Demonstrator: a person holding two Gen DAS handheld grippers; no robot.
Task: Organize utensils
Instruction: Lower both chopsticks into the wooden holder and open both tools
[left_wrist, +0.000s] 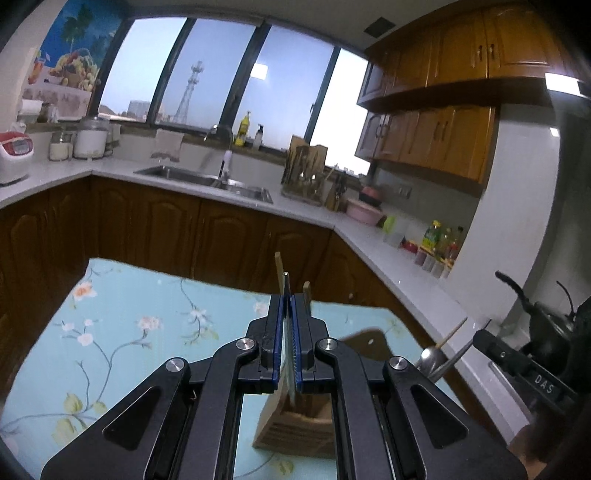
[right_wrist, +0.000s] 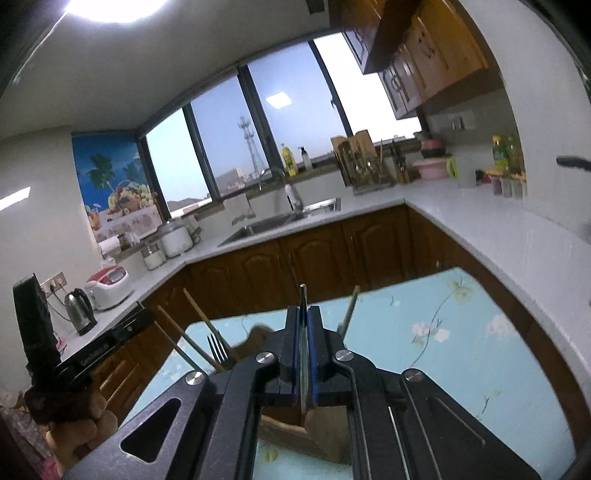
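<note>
A slatted wooden utensil holder (left_wrist: 295, 428) stands on the table's pale blue floral cloth (left_wrist: 129, 332), right under both grippers. My left gripper (left_wrist: 286, 301) is shut on a thin metal utensil (left_wrist: 285, 280) that runs down towards the holder. My right gripper (right_wrist: 303, 312) is shut on another thin metal utensil (right_wrist: 303, 291) above the same holder (right_wrist: 291, 435). A fork (right_wrist: 218, 349) and wooden chopsticks (right_wrist: 199, 317) stick up at the holder's left. A spoon bowl (left_wrist: 428, 356) and a chopstick (left_wrist: 450, 334) show by the right gripper's body (left_wrist: 517, 362).
A white L-shaped counter (left_wrist: 325, 218) over brown cabinets wraps behind the table, with a sink (left_wrist: 207, 179), a dish rack (left_wrist: 304, 173), a pink bowl (left_wrist: 364, 212) and bottles (left_wrist: 437, 236). A kettle (right_wrist: 79, 310) and rice cooker (right_wrist: 109, 286) stand at the left. A hand (right_wrist: 85, 421) holds the left gripper.
</note>
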